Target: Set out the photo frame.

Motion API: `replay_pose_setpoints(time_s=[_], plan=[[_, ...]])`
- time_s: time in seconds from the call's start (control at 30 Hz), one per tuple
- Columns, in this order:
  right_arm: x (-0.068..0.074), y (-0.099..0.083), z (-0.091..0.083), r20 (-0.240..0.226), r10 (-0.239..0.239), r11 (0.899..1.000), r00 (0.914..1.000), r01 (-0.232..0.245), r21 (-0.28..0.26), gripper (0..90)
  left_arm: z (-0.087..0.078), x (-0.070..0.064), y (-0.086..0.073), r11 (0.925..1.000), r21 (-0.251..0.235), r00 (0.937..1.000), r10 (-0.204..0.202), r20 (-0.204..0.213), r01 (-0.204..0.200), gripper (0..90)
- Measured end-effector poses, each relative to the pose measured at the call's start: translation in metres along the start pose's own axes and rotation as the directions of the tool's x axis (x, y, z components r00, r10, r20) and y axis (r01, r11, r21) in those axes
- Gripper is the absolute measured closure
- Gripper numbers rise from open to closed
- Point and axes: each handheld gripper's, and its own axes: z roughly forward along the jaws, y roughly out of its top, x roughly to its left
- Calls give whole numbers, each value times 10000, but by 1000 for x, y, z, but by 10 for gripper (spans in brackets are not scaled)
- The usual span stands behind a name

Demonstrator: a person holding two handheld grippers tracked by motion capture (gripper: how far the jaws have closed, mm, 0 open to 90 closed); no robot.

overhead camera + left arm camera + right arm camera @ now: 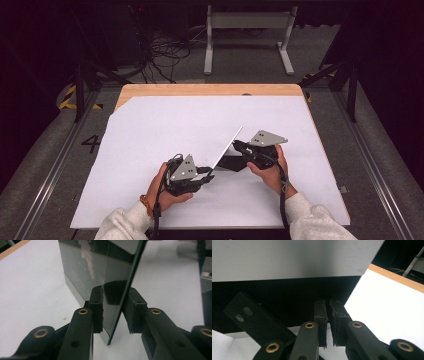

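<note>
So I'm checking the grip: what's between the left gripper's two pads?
In the left gripper view, the thin dark panel stands edge-on between the left gripper pads.

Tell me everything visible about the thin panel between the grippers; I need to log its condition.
The panel is a thin, rigid, flat sheet, dark and glossy like glass on one face, pale on the other. It stands tilted on edge above the white table cover, lower edge near the cover. The left gripper straddles its edge, pads not fully closed. The right gripper has its jaws nearly together at the dark part. No cracks show.
</note>
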Motion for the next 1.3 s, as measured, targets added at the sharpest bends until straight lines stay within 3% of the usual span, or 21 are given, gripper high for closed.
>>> replay_pose_setpoints(time_s=[0.3, 0.77, 1.3], plan=[[5, 4, -1, -118, -175, 9998, 9998, 175, 27, 888, -9, -7, -1, 9997, -218, 10000, 63, 55, -62, 817], [7, 10, 5, -191, -182, 9998, 9997, 182, -4, 891, 2, -13, 4, 9997, -187, 9996, 168, -221, -173, 784], [7, 12, 6, -140, -282, 9996, 9995, 281, -52, 878, 19, -13, 11, 9985, -537, 10000, 81, -30, -83, 743]])
